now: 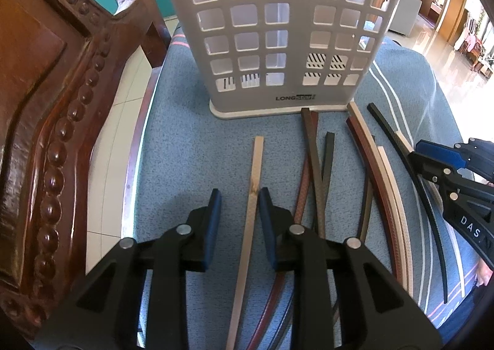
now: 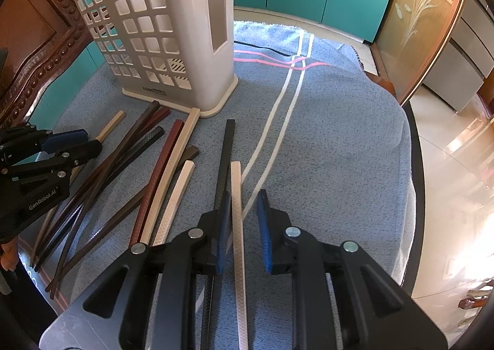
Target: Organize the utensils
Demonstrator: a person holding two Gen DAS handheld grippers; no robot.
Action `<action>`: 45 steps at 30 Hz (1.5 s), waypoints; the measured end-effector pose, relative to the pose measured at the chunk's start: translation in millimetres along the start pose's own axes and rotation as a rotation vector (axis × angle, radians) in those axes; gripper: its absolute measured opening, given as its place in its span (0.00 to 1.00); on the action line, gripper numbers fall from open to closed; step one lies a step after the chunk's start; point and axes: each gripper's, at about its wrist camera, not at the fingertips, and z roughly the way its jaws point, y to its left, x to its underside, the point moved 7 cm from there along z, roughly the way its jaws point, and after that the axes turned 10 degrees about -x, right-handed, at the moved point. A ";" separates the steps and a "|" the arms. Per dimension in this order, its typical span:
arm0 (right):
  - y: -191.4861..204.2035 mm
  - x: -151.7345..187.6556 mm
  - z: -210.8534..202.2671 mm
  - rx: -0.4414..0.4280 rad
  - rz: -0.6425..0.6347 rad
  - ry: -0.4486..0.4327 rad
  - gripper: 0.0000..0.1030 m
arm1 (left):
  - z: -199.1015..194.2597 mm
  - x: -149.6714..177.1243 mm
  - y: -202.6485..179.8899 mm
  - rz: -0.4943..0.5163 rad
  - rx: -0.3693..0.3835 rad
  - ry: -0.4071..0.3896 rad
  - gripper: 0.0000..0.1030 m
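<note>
Both claws stand open on the blue towel-covered worktop [image 2: 339, 133], the left claw [image 1: 239, 195] straddling a pale wooden chopstick [image 1: 253, 195] and the right claw [image 2: 245, 198] a textured white chopstick [image 2: 237, 211], near the white perforated plastic utensil holder [image 1: 278, 25]; light, stiff, likely slippery sticks, best pinched mid-length.

Holder [image 1: 278, 25] matt plastic; cloth [image 1: 185, 149] nubby; chair [image 1: 46, 103] glossy wood.
</note>
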 end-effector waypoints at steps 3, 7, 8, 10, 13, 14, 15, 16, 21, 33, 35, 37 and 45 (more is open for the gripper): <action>-1.1 -0.2 -0.4 -0.007 0.005 -0.001 0.19 | -0.6 0.9 -1.4 -0.004 0.016 0.003 0.20; -4.3 -0.5 -1.8 -0.018 0.016 -0.004 0.19 | -0.6 0.8 -3.5 -0.007 0.033 0.003 0.13; -5.2 -0.5 -2.1 -0.021 0.019 -0.005 0.19 | -0.4 0.6 -2.9 -0.009 0.037 0.003 0.12; -7.3 -0.7 -3.0 -0.025 0.023 -0.007 0.18 | -0.9 0.9 -5.3 -0.013 0.043 0.004 0.09; -12.3 -1.4 -5.2 -0.026 0.039 -0.016 0.06 | -1.9 1.1 -5.5 -0.027 0.047 -0.001 0.08; -15.1 -1.8 -6.6 -0.043 0.055 -0.023 0.06 | -3.7 0.6 -3.8 -0.036 0.047 -0.009 0.08; -17.5 -2.3 -8.1 -0.051 0.066 -0.030 0.06 | -8.0 -0.8 -1.3 -0.046 0.045 -0.025 0.08; -20.4 -3.1 -11.3 -0.050 0.070 -0.041 0.06 | -13.4 -1.4 1.2 -0.054 0.046 -0.040 0.08; -23.9 -10.2 -52.0 -0.079 0.046 -0.137 0.06 | -53.0 -3.2 17.0 -0.109 0.100 -0.137 0.07; -1.3 -20.8 -214.8 -0.187 -0.062 -0.495 0.06 | -187.9 -0.2 60.2 -0.198 0.193 -0.419 0.07; 5.7 -31.8 -231.0 -0.210 -0.079 -0.531 0.06 | -213.0 -11.0 66.1 -0.194 0.195 -0.473 0.07; 18.7 -48.9 -250.9 -0.249 -0.094 -0.580 0.06 | -234.2 -21.4 71.0 -0.194 0.181 -0.527 0.07; 5.9 -138.5 -302.6 -0.397 0.063 -0.806 0.06 | -308.1 -90.9 113.4 -0.364 0.161 -0.767 0.07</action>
